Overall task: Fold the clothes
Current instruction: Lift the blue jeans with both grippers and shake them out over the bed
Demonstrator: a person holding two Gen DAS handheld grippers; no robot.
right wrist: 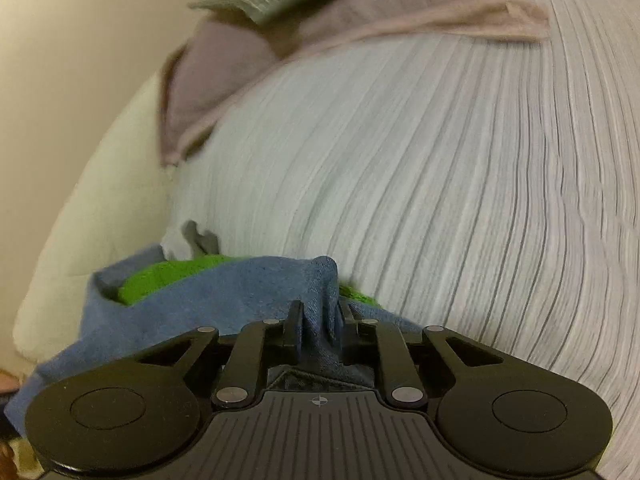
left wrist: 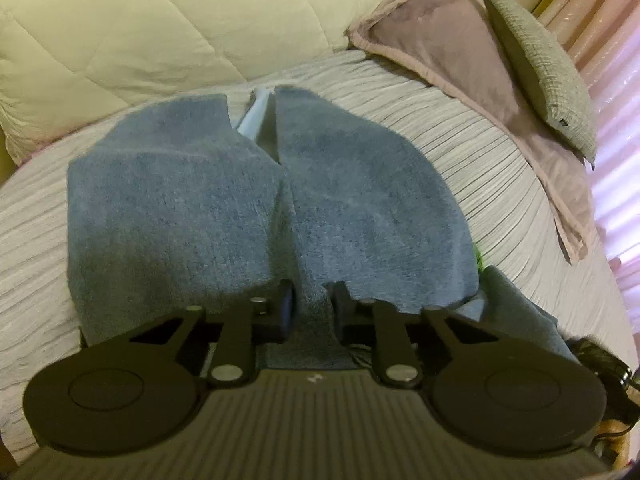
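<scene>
Fingers of both grippers pinch the near hem of a blue fleece garment [left wrist: 256, 200] spread on the ribbed bedspread [left wrist: 460, 128], its long axis running away toward the cream quilt [left wrist: 160, 32], left gripper [left wrist: 311, 308] clamped mid-hem, right gripper [right wrist: 319, 320] bunching cloth at the corner beside it.

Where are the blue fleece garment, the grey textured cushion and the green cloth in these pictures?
blue fleece garment [left wrist: 360, 200]: left wrist view, on its right-hand panel.
grey textured cushion [left wrist: 540, 68]: left wrist view, on the middle of its face.
green cloth [right wrist: 168, 276]: right wrist view, on the patch showing under the blue fabric.
</scene>
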